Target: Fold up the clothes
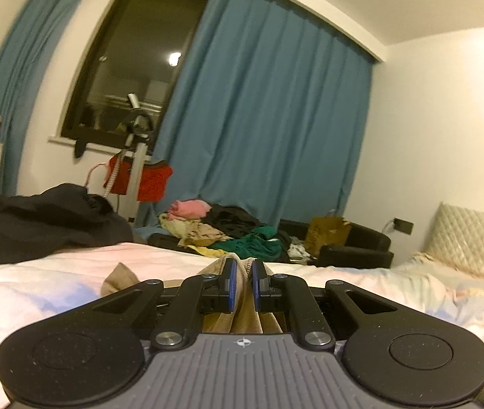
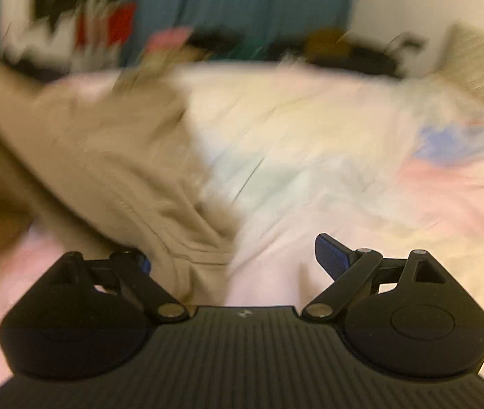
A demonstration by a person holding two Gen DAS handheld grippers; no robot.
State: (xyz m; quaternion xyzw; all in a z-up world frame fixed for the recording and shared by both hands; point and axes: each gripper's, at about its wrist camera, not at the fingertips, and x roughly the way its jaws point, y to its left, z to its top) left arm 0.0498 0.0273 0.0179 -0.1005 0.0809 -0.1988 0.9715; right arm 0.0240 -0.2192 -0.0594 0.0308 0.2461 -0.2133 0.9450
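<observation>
A tan garment (image 2: 122, 170) lies crumpled on the bed, stretching from the left edge down to my right gripper. My right gripper (image 2: 238, 255) is open, its fingers spread wide, with a fold of the tan cloth lying between them near the left finger. The right wrist view is blurred by motion. My left gripper (image 1: 242, 284) is shut on a bunched fold of the same tan garment (image 1: 242, 313), held just above the pale bedspread (image 1: 71, 293). A loose corner of the cloth (image 1: 119, 277) sticks up to its left.
A dark garment (image 1: 37, 225) lies heaped on the bed at the left. Behind the bed a black sofa (image 1: 354, 248) holds a pile of mixed clothes (image 1: 228, 231) and a paper bag. A quilted headboard (image 1: 473, 242) stands at the right. Blue curtains hang behind.
</observation>
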